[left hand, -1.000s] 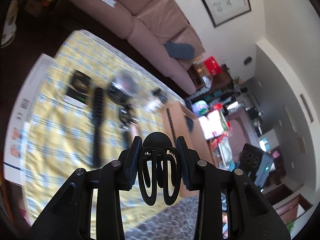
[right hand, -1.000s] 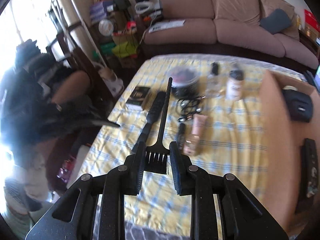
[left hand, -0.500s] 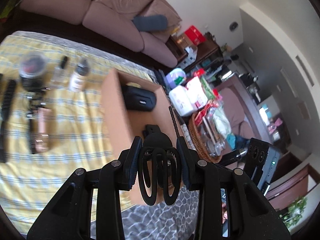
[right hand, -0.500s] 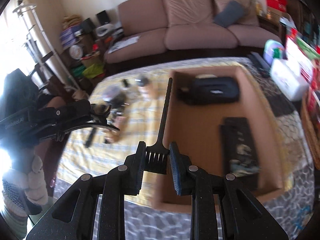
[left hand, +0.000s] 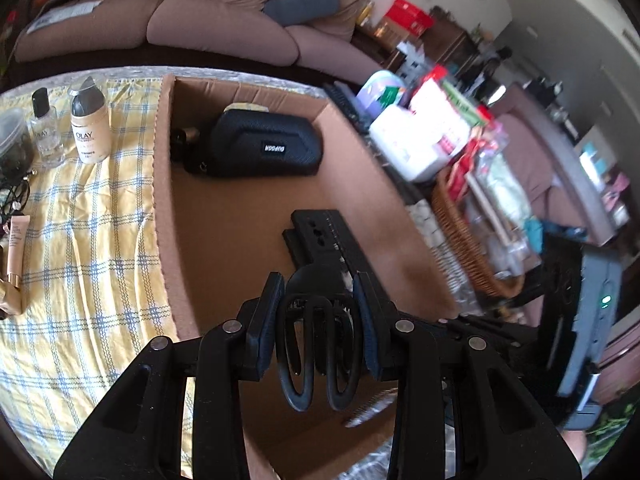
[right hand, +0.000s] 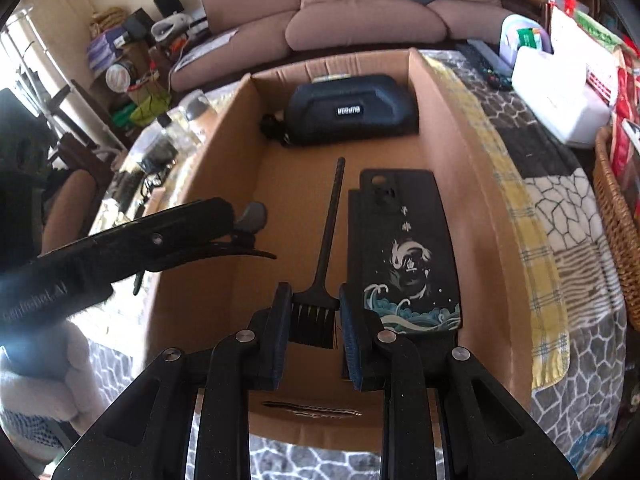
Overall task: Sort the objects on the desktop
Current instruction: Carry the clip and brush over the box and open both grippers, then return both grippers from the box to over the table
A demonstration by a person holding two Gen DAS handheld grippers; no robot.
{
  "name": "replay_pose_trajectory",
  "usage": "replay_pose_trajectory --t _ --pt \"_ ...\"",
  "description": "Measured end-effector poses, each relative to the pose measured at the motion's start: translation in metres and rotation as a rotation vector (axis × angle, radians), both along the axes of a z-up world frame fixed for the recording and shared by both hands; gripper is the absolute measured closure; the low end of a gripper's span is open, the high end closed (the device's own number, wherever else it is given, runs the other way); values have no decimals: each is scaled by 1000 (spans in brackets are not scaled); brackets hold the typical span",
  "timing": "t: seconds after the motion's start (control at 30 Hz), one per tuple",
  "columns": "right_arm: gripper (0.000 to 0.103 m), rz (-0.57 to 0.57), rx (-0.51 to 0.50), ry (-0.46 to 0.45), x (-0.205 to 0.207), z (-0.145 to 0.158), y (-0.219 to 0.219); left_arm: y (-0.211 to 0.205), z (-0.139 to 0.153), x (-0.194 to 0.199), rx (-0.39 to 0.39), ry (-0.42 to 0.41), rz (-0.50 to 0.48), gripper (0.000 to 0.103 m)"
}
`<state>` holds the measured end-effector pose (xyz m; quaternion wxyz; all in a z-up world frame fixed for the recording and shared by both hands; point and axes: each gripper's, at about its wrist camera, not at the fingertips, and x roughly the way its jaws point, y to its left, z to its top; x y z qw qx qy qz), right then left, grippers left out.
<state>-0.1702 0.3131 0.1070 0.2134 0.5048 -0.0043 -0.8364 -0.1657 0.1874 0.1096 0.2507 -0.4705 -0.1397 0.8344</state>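
**Both grippers loaded above the cardboard box**

Nearest the left wrist camera, the left gripper (left hand: pixel 319 304) has its fingers (left hand: pixel 267 322) clenched on a black hair claw clip (left hand: pixel 316 344), whose curved teeth hang down between the pads. In the right wrist view the right gripper (right hand: pixel 315 322) is pinching the bristle head of a black tint brush (right hand: pixel 320 276), its thin handle pointing away over the box floor.

Both tools hang over the open cardboard box (right hand: pixel 440 152). On its floor, just right of the brush handle, lies a black phone case (right hand: pixel 404 248) printed with waves (it seems to rest on another flat dark item). At the far wall sits a dark zippered pouch (right hand: pixel 352 110) with a small white label, touching the wall.

Beyond the box's left wall, the yellow checked cloth (left hand: pixel 88 240) on the bench carries a beige Olay bottle (left hand: pixel 90 124) standing upright, a small clear bottle (left hand: pixel 47 128) just beside it, and a pink tube (left hand: pixel 16 236) nearer the edge. Farthest back stretches a pink-brown sofa (left hand: pixel 224 12); a wicker basket (left hand: pixel 460 240) stands to the right of the box.
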Motion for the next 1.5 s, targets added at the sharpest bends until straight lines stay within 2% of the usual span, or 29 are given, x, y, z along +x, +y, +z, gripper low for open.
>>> replay_pose_trajectory --t 0.1,0.23,0.53,0.6,0.67,0.83,0.87,0.93,1.03,1.07,1.13,1.27,1.5 --pt "79 17 5 -24 -2 -8 -1 6 -8 1 -27 -10 4 71" --pt "79 27 17 -52 -4 -19 -1 0 -11 5 -15 -26 21 59" --pt "79 35 83 -97 -5 -32 -12 -33 7 8 18 -13 49 54" --pt "77 19 98 -97 -7 -32 -14 -40 10 10 28 -10 51 50" --pt "70 -4 91 -93 -8 -30 -12 -49 15 13 32 -5 50 45" --pt "67 -34 69 -54 1 -11 -9 -75 31 22 14 45 60 32" --pt "64 -40 61 -41 4 -6 -9 -83 35 25 5 59 64 23" --pt "60 -49 40 -10 12 8 -11 -99 41 30 -5 82 70 12" --pt "48 -43 9 34 24 28 -21 -128 46 41 -31 109 87 2" --pt "43 -37 0 46 28 34 -26 -138 47 44 -39 115 97 1" --pt "38 -17 -20 72 38 46 -41 -161 46 51 -47 113 122 0" --pt "32 41 -39 110 56 64 -79 -201 39 60 -62 100 171 0" --pt "29 130 -78 135 79 71 -146 -294 17 67 -137 70 286 0"
